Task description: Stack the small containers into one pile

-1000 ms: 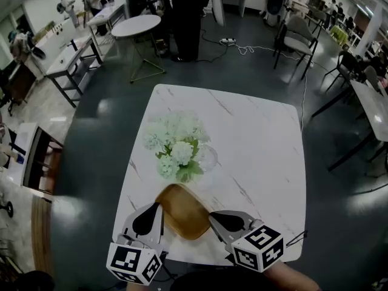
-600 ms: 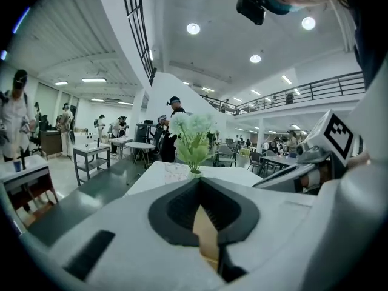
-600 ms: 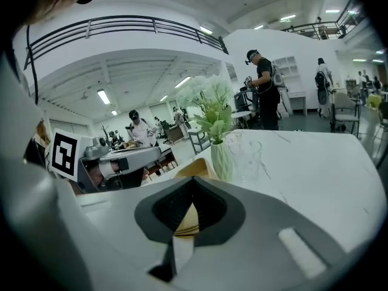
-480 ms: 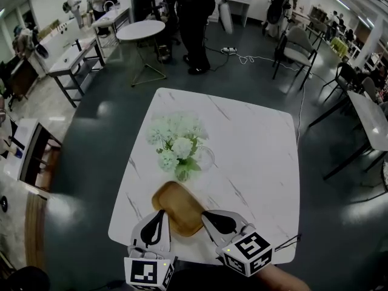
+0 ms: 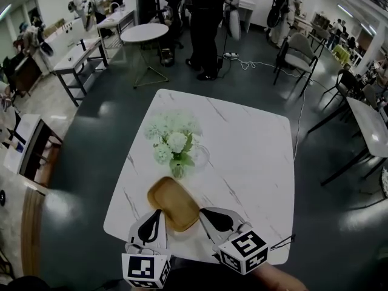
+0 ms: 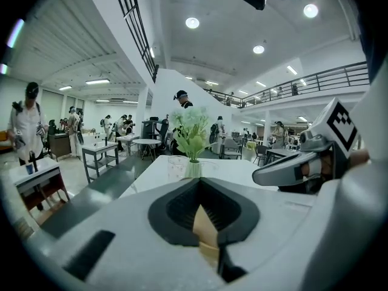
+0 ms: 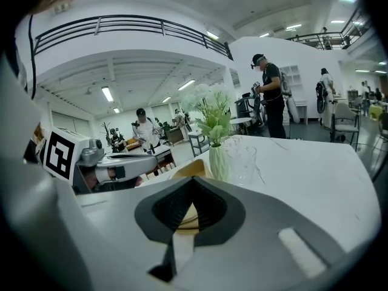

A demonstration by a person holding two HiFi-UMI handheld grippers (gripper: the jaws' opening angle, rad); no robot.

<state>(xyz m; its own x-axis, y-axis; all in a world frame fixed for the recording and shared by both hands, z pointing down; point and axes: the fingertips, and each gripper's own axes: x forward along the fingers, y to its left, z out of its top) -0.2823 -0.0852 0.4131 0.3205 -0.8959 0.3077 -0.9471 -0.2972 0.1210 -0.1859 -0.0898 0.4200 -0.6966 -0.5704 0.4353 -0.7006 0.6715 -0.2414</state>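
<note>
**Head view, read from the near edge outward.** My left gripper (image 5: 156, 216) and my right gripper (image 5: 205, 214) sit side by side at the 6 o'clock edge of the white marble table (image 5: 254, 156). Each has its marker cube nearest me.

Between them lies the wooden tray (image 5: 173, 202), an oblong with rounded corners whose long axis runs from 11 o'clock to 5 o'clock. The left gripper meets the tray's rim at about 8 o'clock and the right gripper at about 4 o'clock. In each gripper view the jaws are drawn together and tan wood fills the gap between the pads, so I read both tools as clenched on the tray's rim. I cannot tell whether the tray's underside touches the tabletop.

Just beside the tray, at its 12 o'clock, stands a vase of pale flowers (image 5: 172, 145). A clear glass (image 5: 199, 156) stands close against the vase at its 3 o'clock.

Beyond the table, on the dark floor (image 5: 97, 138):
- a round table (image 5: 143, 33) at 11 o'clock
- a person in dark clothes (image 5: 206, 23) standing at 12 o'clock
- a grey chair (image 5: 297, 44) at 1 o'clock
</note>
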